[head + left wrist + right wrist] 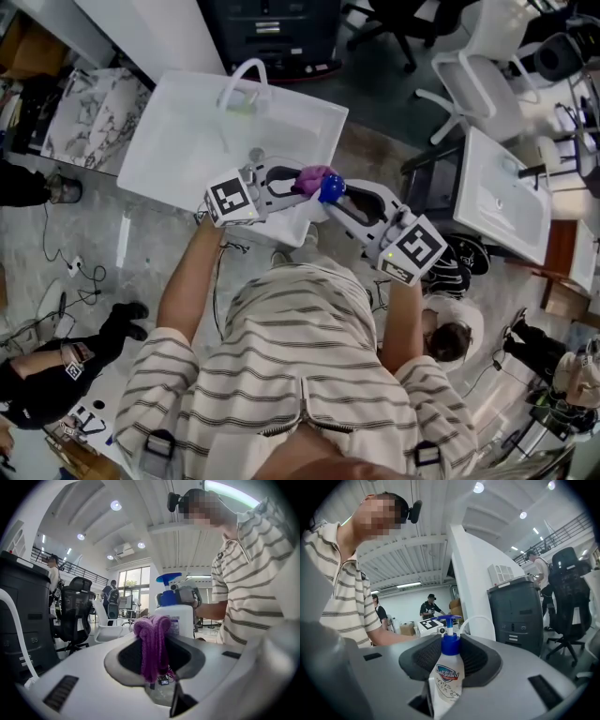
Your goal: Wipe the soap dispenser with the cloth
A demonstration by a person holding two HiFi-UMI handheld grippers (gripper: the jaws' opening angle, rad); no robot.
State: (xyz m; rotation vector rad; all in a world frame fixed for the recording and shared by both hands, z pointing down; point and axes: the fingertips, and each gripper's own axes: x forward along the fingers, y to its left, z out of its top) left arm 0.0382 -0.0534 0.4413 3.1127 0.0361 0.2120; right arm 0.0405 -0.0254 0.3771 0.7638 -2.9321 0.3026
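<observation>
Both forearms (192, 272) extend forward, converging at the sink's (178, 141) near edge. Left tongs (295, 184), roughly level, clamp the cloth (315, 176) just beside the dispenser (331, 188), which the right tongs (340, 199) grasp.

A short-sleeved shirt (309, 375) with pale and dark horizontal stripes is worn, with dark buckled straps (157, 444) over it (one at each shoulder). The left gripper (298, 180) and right gripper (339, 195) are shelled in grey-white, each bearing a cube (232, 197) printed with black square markers.
</observation>
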